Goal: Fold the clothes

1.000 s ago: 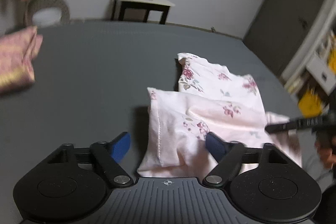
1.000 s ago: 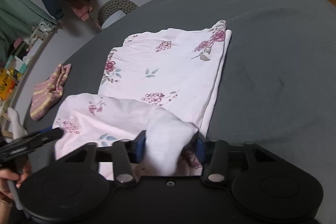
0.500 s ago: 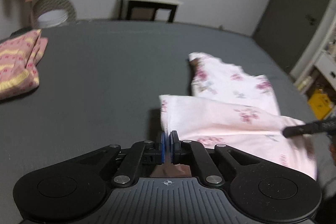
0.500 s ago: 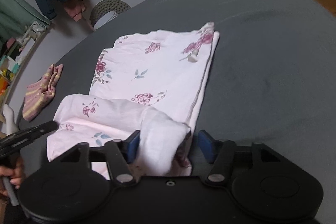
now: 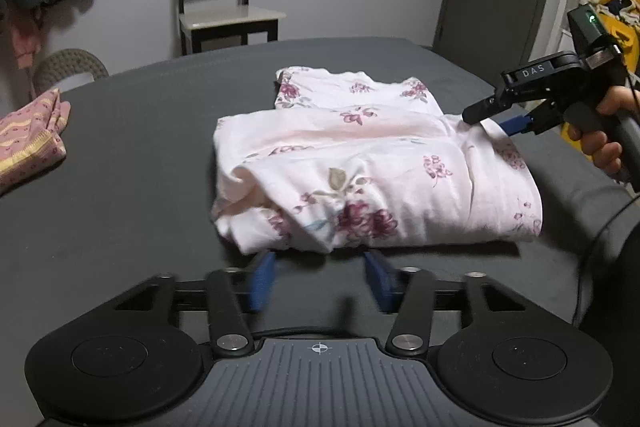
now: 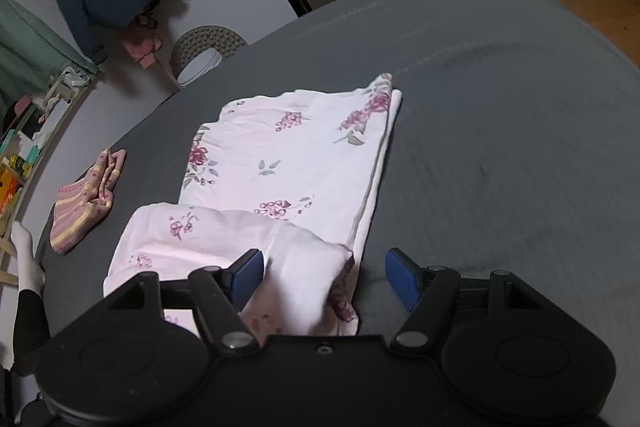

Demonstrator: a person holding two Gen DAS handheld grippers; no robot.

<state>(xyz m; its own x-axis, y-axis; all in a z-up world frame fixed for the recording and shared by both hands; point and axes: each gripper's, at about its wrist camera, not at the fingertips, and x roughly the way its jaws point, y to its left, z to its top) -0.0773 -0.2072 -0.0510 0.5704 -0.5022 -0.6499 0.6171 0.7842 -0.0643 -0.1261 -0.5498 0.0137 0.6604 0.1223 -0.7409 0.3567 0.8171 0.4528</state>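
On the far left of the grey desk [image 5: 132,155] a striped pink cloth [image 5: 28,143] lies folded, apparently finished. Toward the middle sits the floral garment [image 5: 372,171], its near part doubled over the rest into a loose, puffy bundle. The left gripper [image 5: 318,281] hovers just before its near edge, fingers spread and empty. At the right, the right gripper [image 6: 326,277] is released too, cloth bunched between its parted fingers [image 6: 402,281]. I judge one fold laid; smoothing and another fold remain.
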